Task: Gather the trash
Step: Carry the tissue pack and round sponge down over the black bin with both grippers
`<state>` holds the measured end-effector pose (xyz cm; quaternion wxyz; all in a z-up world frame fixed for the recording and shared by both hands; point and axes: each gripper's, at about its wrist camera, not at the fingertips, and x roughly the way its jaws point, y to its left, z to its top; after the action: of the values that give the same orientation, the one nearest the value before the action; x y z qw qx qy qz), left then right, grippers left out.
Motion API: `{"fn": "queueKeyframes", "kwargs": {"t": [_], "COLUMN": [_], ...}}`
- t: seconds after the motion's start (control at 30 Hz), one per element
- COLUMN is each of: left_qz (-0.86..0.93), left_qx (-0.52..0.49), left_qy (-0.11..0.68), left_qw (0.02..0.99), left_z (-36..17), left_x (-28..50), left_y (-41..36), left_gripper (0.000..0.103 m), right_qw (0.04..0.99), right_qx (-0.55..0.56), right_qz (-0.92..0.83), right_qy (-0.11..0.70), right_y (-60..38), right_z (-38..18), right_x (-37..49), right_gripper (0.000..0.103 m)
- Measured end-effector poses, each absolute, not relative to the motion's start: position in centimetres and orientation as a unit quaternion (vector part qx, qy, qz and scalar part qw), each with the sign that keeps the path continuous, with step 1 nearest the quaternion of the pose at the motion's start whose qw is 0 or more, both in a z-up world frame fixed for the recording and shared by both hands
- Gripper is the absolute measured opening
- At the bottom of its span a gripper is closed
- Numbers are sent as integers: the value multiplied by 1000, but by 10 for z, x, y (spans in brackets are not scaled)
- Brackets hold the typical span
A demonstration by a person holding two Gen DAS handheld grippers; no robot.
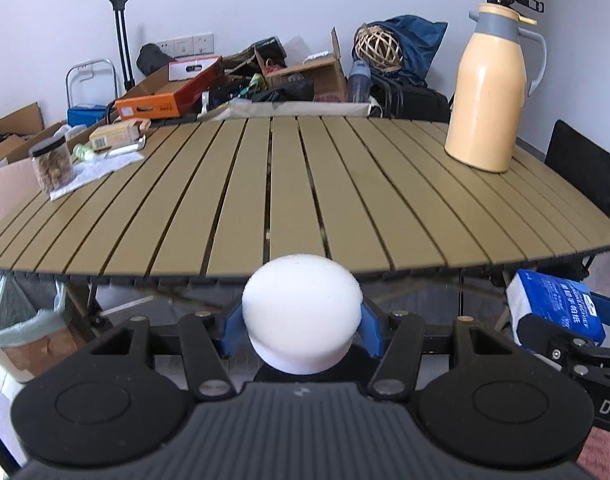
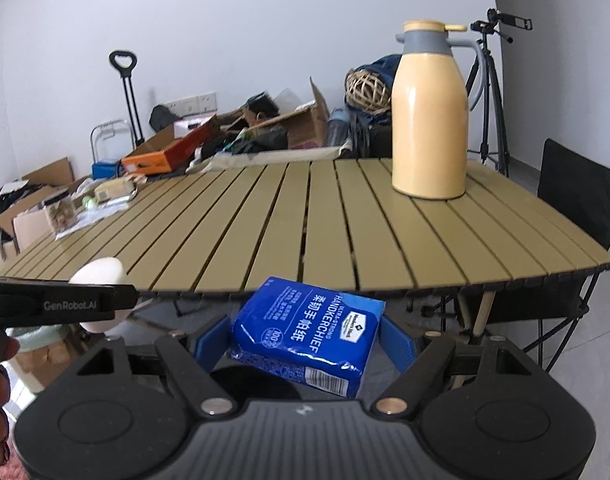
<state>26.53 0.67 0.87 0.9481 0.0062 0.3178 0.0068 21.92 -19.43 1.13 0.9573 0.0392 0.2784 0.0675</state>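
My left gripper (image 1: 303,330) is shut on a round white foam-like lump (image 1: 301,312), held in the air just in front of the near edge of the slatted olive table (image 1: 289,200). The same white lump (image 2: 99,272) shows at the left of the right wrist view, behind the left gripper's black body. My right gripper (image 2: 305,340) is shut on a blue handkerchief tissue pack (image 2: 309,328), also short of the table's near edge. That blue pack (image 1: 553,308) appears at the right of the left wrist view.
A yellow thermos jug (image 1: 489,96) stands at the table's far right. A jar (image 1: 53,162), a white cloth and small boxes lie at its far left. A bin with a pale green liner (image 1: 25,312) sits on the floor left. A black chair (image 2: 577,208) stands right.
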Motion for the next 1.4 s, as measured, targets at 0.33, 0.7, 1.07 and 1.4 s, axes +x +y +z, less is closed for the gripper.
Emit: {"fn": "queueKeyframes", "kwargs": {"t": [0.33,0.7,1.07,1.4], "left_qz": [11,17,45,64], "left_qx": [3,-11,-59,-54], "left_qy": [358,410,449,459], "left_qw": [934,912,891,885], "left_z": [-36,-93,-144,-162], "left_x": [239,231,240,250], "left_y": [20,34,59,75], "left_gripper": [58,58,58,58], "right_qw": [941,918,897,896], "right_qx": [21,12,11,47], "right_qz": [80,76,63,46], "right_qy": [329,390,437,440], "right_y": [-177,-170,-179,-195], "right_z": [-25,-78,-127,-142], "right_x": [200,197,214,232], "right_gripper": [80,80,80,80]}}
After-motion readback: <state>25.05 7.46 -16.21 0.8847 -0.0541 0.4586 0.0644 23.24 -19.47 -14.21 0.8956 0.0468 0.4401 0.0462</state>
